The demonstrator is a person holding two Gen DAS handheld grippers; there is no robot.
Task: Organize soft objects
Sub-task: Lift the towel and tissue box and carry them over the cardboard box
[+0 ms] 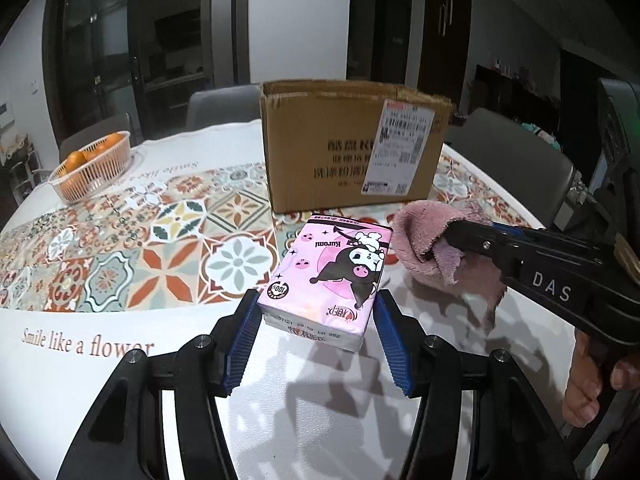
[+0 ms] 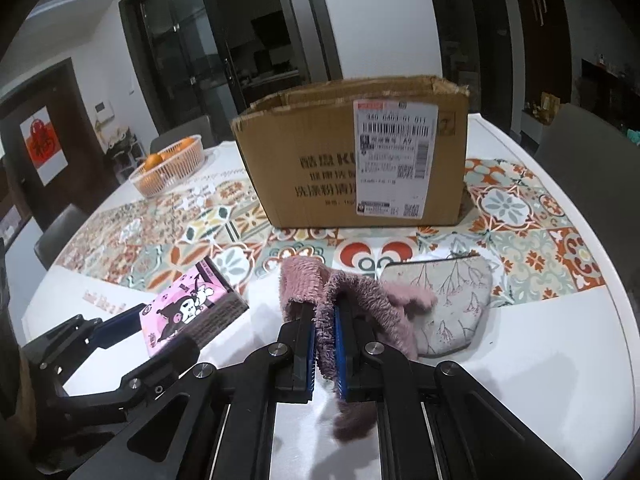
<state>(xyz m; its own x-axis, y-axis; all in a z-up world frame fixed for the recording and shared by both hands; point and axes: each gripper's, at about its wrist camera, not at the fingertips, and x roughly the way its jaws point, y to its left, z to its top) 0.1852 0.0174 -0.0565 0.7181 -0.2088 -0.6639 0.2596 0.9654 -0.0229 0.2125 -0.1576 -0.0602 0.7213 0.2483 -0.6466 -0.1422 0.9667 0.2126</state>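
Both jaws were loaded: left gripper (image 1: 316,312) clamped the tissue pack (image 1: 334,276), right gripper (image 2: 324,336) pinched the pink cloth (image 2: 352,300), clear of the desk (image 2: 540,360); you needed both raised above the cardboard box (image 2: 320,176) rim before releasing.

we see a pink cartoon-printed tissue pack (image 1: 328,280) held above the table. beside it a fuzzy mauve cloth (image 2: 352,300) hangs bunched, and a grey floral pouch (image 2: 452,304) lies flat.
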